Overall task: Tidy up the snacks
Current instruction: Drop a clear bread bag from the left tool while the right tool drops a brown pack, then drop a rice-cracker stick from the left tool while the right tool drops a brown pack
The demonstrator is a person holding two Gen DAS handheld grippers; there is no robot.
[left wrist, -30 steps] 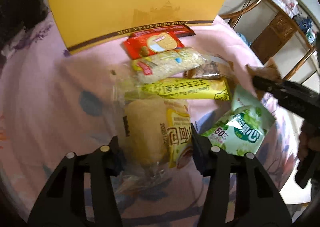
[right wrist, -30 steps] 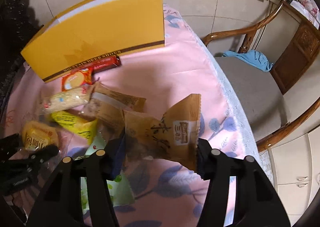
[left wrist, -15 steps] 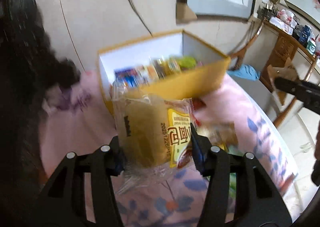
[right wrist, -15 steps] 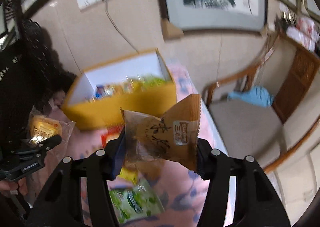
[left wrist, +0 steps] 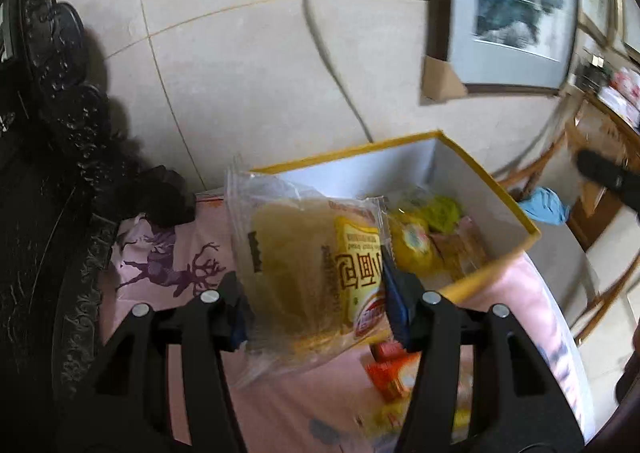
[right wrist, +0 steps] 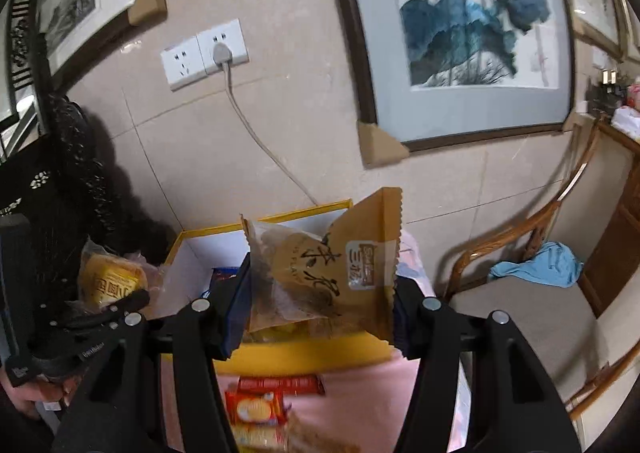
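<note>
The left tool (left wrist: 316, 305) is clenched on a clear-wrapped bread packet (left wrist: 308, 265), held up off the bench (left wrist: 288, 405) at the near left corner of the open yellow box (left wrist: 492, 209); the right tool (right wrist: 320, 317) grips a brown snack pouch (right wrist: 332, 273) above the box's near wall, seen from the right wrist view. Both packets look light and soft — air-filled film that crumples under pressure, with contents likely to squash or break if the jaws close harder. The sealed, crimped edges seem the safest places to take hold, though the film is probably slick and could slide from a loose pinch. The box already holds several snacks, among them a yellow round pack (left wrist: 412, 245) and a green one (left wrist: 440, 209). On the pink cloth in front of the box, a red bar (right wrist: 280, 385) and an orange cracker pack (right wrist: 256, 409) wait — apparently still to be sorted.
</note>
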